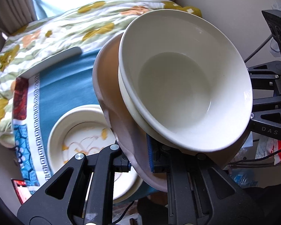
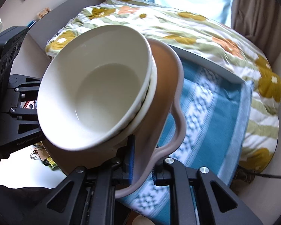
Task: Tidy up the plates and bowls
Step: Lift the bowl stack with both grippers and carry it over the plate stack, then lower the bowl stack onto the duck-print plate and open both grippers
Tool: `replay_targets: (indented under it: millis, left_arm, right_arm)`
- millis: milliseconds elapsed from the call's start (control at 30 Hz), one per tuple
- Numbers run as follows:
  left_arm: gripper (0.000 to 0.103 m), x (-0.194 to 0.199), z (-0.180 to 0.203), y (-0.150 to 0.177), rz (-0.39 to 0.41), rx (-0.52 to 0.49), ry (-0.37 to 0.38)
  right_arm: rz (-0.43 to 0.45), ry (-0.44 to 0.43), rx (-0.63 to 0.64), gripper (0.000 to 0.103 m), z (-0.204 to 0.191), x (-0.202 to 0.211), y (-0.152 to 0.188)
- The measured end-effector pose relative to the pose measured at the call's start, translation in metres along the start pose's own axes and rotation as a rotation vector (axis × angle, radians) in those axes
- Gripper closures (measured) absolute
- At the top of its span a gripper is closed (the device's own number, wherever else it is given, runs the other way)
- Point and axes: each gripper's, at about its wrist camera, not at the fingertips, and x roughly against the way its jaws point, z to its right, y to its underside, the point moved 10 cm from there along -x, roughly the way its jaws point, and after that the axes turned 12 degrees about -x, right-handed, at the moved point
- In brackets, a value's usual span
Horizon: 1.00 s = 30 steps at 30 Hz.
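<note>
Both grippers are clamped on opposite sides of one wavy-rimmed brown plate (image 1: 119, 123): the left gripper (image 1: 138, 161) pinches its pale lobed rim between blue-padded fingers (image 1: 150, 153), and the right gripper (image 2: 142, 170) does the same on the far side, its blue pad (image 2: 131, 159) pressed flat against the rim. Held between them, the plate is tilted and clear of the surface below. Largest in the background is a floral quilt (image 1: 52, 31) in mustard, orange and green, lying on a bed beside curtains (image 2: 256, 9) and a bright window. Nearer lies a blue patterned cloth (image 1: 65, 91) with white banding, edged by a grey tray rim (image 1: 54, 61). Stacked on the lifted plate are two cream bowls, the top bowl (image 1: 179, 86) nested in a lower bowl (image 1: 138, 116) whose rim shows just beneath it. Left on the blue cloth is a smaller cream plate (image 1: 80, 136) with yellow and brown markings, partly hidden behind the left gripper.
</note>
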Motion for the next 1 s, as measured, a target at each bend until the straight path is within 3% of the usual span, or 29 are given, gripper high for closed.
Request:
replay_targets:
  millis: [267,500,833,1000]
  left_arm:
    - [0.092,0.017,-0.065,0.061,-0.015,-0.018,-0.015]
    - [0.093,0.000,-0.103,0.105,-0.066,-0.052,-0.001]
    - [0.093,-0.028,-0.114,0.127,-0.090,-0.031,0.052]
    - [0.093,-0.034,-0.109,0.133,-0.097,-0.034,0.042]
  right_arm:
    - [0.005,-0.009,-0.029,0.090,-0.077,-0.029,-0.009]
    - [-0.026,-0.013,-0.105,0.090,-0.128,-0.073,0.001]
    - [-0.037,0.038,-0.144,0.090,-0.140,-0.104,0.009]
    - [-0.038,0.050,-0.160,0.090,-0.136,-0.111,0.014]
